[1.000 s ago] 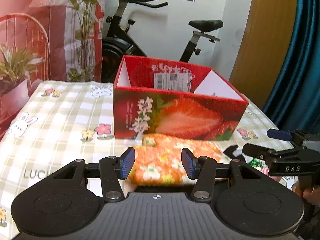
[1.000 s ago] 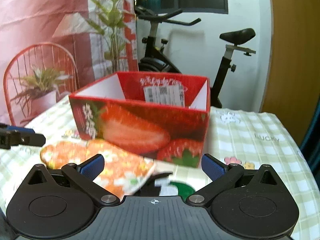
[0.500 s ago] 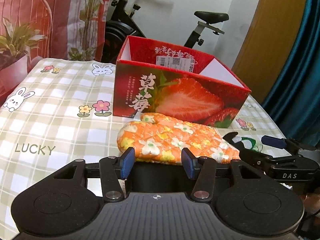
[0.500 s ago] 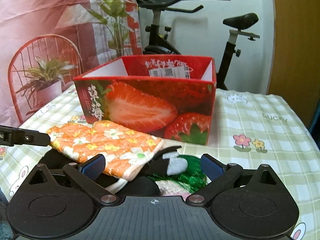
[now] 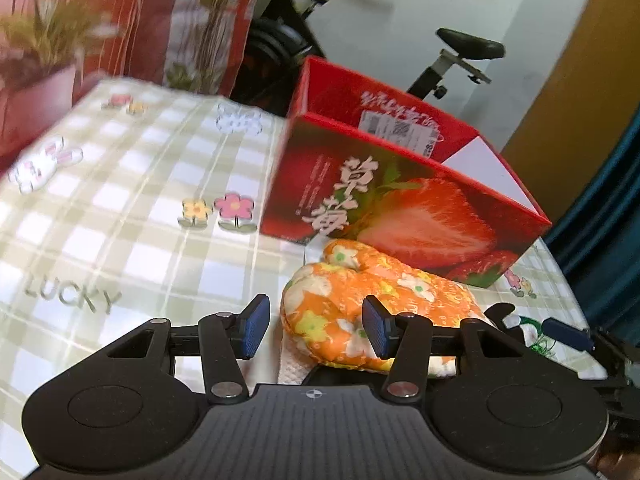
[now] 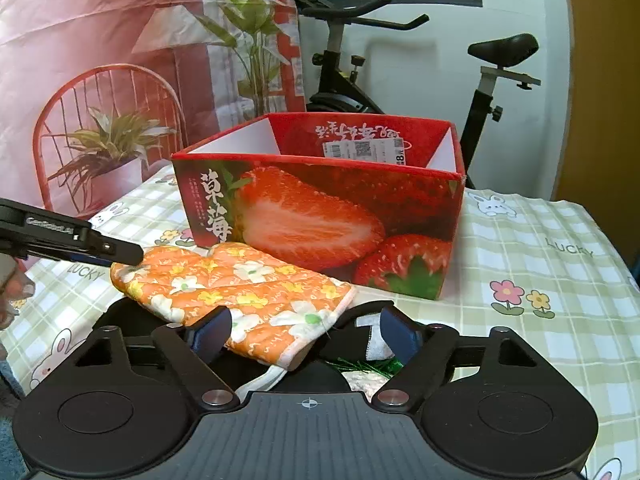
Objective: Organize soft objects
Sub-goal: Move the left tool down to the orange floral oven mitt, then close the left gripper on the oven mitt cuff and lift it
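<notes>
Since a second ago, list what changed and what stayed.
The left gripper has come closer to the orange oven mitt, rolling, with the mitt's fingertip end now between its open jaws. The right gripper's jaws have just been closing around the mitt's cuff, not yet pressing. The strawberry box stayed put.
</notes>
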Available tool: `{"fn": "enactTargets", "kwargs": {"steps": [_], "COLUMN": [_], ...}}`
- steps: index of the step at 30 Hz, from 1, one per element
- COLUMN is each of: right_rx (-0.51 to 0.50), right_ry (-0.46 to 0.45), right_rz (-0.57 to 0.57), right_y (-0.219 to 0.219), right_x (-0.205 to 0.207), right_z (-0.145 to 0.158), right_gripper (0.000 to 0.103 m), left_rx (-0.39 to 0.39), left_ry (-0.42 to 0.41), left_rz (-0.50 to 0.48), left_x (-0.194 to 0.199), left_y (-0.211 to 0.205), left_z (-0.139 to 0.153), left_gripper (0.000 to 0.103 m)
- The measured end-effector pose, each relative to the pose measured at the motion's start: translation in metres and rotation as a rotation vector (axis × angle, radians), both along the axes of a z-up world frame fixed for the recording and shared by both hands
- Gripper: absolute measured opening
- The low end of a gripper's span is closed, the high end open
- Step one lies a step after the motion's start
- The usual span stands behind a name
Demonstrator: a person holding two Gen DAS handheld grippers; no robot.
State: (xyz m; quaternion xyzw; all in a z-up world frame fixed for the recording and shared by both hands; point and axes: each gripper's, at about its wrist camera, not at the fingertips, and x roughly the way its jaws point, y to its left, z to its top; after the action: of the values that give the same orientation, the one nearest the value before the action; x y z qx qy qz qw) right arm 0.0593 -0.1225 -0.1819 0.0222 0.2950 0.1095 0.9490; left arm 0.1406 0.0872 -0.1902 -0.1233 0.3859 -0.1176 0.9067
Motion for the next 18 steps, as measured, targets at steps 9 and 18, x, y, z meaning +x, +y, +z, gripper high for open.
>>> {"fn": "enactTargets", "kwargs": {"steps": [9, 18], "right_rx": [0.031, 0.092], "right_ry": [0.036, 0.068], "right_rz": [0.050, 0.017], "right_y": [0.008, -0.004], "right_x": [0.005, 0.007], "right_z": [-0.005, -0.012], "right_gripper": [0.071, 0.070], "left_rx": [-0.038, -0.010], "left_ry": [-0.009, -0.052], "left_rz": [-0.036, -0.100], "left_x": [-0.011, -0.040], "left_y": [-0.007, -0.023], "left_z": [-0.001, 0.012], "left_gripper": [0.027, 0.021]}}
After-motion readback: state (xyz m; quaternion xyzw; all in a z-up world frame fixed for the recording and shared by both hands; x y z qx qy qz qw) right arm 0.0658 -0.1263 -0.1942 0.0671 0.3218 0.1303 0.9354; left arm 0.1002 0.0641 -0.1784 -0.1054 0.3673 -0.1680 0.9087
